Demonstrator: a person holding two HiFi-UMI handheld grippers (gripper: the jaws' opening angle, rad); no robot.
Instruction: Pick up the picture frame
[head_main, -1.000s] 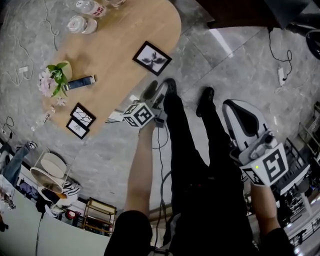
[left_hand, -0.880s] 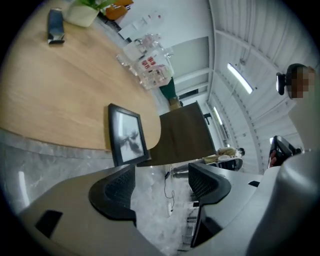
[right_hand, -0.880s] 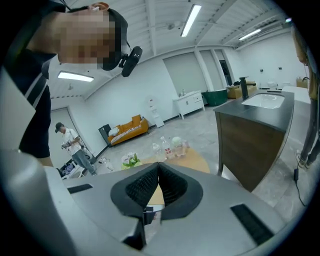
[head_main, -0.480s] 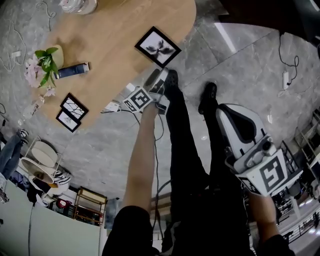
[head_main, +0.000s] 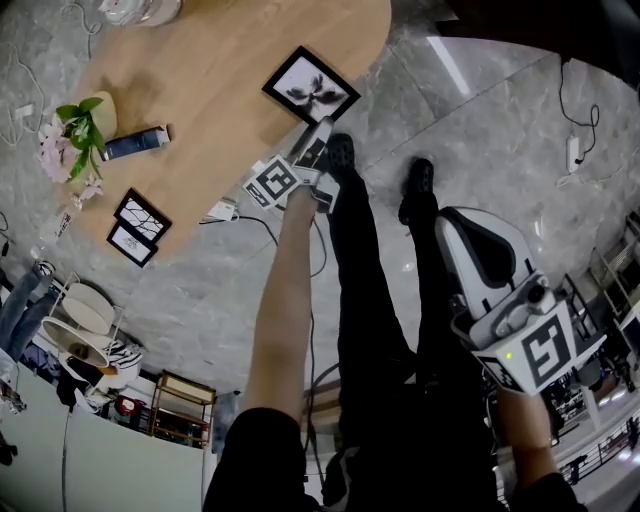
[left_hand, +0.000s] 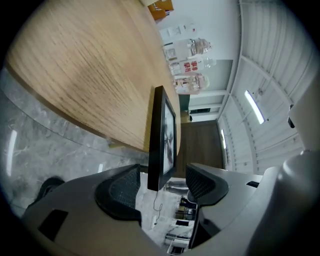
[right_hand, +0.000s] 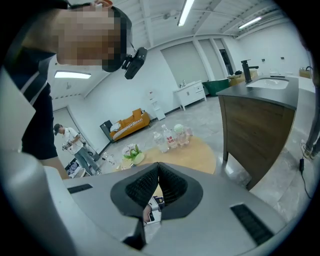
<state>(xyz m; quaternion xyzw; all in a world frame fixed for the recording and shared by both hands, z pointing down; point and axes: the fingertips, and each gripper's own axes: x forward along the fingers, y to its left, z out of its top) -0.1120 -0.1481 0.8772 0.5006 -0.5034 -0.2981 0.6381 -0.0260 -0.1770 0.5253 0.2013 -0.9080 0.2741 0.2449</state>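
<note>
The right tool, held low beside the person's leg, has its jaws pressed together on nothing. Farther out, the left tool has its jaws apart and closing. The near corner of the black rectangular picture frame stands between them, clear of both pads. The frame lies flat at the edge of the oval light-wood worktop.

The picture frame has a black rim and a white mat around a dark leafy print. It lies face up, turned cornerwise, at the right edge of the wooden surface, its near corner jutting past that edge.
</note>
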